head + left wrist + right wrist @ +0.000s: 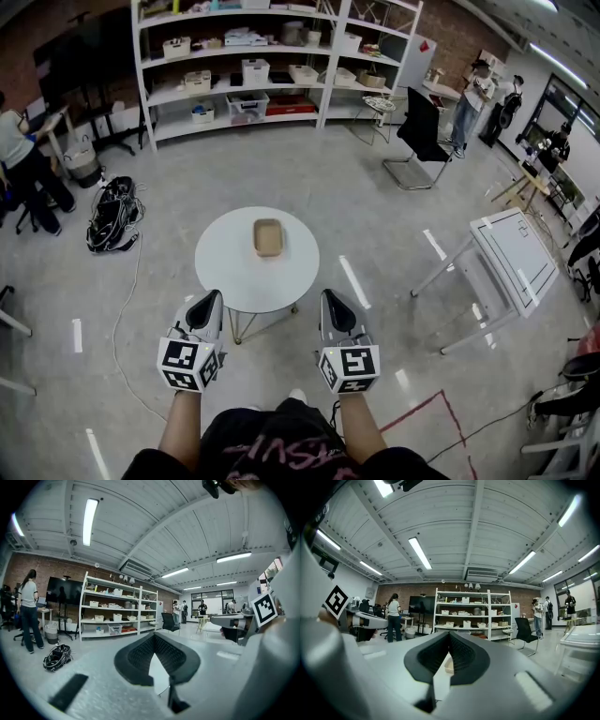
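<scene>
1. the tan tray [268, 236] lies at the centre of the round white table [225, 272], well apart from both grippers.
2. the left gripper [208, 298] hovers at the table's 7 o'clock edge, jaws pressed together, empty.
3. the right gripper [330, 298] hovers at 5 o'clock, jaws likewise together, empty.
4. white shelving [234, 66] stands at 12 o'clock and a black chair [419, 127] at 2 o'clock.

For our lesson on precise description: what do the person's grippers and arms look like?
The left gripper and right gripper each have a pale grey shell and black ribbed pads tapering to a point. Each carries a white cube with black square markers. No cables show. The forearms wear no sleeves; the dark garment bears pink lettering.
</scene>
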`<control>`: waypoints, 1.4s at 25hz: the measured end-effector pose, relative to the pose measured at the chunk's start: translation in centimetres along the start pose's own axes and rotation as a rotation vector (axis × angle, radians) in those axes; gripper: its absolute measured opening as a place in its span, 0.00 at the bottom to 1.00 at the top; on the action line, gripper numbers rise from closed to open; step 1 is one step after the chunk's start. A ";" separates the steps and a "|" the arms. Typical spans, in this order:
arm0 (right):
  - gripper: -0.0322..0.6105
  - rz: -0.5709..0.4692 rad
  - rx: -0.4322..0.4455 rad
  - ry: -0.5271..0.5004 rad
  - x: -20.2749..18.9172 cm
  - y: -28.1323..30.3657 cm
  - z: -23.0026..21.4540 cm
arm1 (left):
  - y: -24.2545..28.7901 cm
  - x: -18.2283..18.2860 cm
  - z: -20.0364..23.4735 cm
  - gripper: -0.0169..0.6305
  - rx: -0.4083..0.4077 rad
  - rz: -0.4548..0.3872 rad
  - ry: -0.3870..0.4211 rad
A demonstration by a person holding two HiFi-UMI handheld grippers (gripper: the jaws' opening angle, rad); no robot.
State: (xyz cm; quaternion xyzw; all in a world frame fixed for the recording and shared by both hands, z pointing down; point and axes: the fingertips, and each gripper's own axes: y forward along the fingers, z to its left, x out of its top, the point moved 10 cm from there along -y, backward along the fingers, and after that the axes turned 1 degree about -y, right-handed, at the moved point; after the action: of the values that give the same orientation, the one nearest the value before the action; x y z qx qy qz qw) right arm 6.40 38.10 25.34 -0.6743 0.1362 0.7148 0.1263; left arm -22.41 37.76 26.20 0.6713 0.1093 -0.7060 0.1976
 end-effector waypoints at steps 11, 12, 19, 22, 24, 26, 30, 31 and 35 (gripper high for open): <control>0.07 0.012 -0.018 0.006 -0.5 -0.6 0.6 | -0.4 -0.8 0.6 0.02 -0.012 0.010 -0.025; 0.07 0.010 -0.020 0.005 -0.6 -0.6 0.6 | -0.2 -0.9 0.7 0.02 -0.013 0.009 -0.025; 0.07 0.004 -0.027 0.008 -1.0 0.6 0.2 | 1.0 -1.1 1.2 0.02 -0.022 0.012 -0.018; 0.07 0.003 -0.027 0.014 -1.3 1.8 0.1 | 1.9 -1.2 2.0 0.02 -0.018 0.015 -0.016; 0.07 0.001 -0.026 0.023 -1.5 2.7 -0.4 | 2.7 -1.2 2.3 0.02 -0.015 0.017 -0.014; 0.07 0.001 -0.025 0.033 -1.6 3.7 -1.1 | 3.8 -1.1 2.5 0.02 -0.011 0.025 -0.013; 0.07 0.011 -0.019 0.045 -2.2 5.9 -2.4 | 6.2 -1.3 3.1 0.02 -0.005 0.043 -0.016; 0.07 0.015 -0.017 0.045 -2.4 6.6 -2.7 | 6.9 -1.4 3.3 0.02 -0.005 0.047 -0.018; 0.07 0.036 -0.008 0.052 -3.5 9.8 -4.3 | 10.0 -1.9 4.5 0.02 0.002 0.067 -0.027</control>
State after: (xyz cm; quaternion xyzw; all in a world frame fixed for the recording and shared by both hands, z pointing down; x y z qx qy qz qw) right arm 7.00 27.40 28.80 -0.6906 0.1489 0.6996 0.1070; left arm -22.13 27.12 29.53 0.6652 0.0833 -0.7079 0.2222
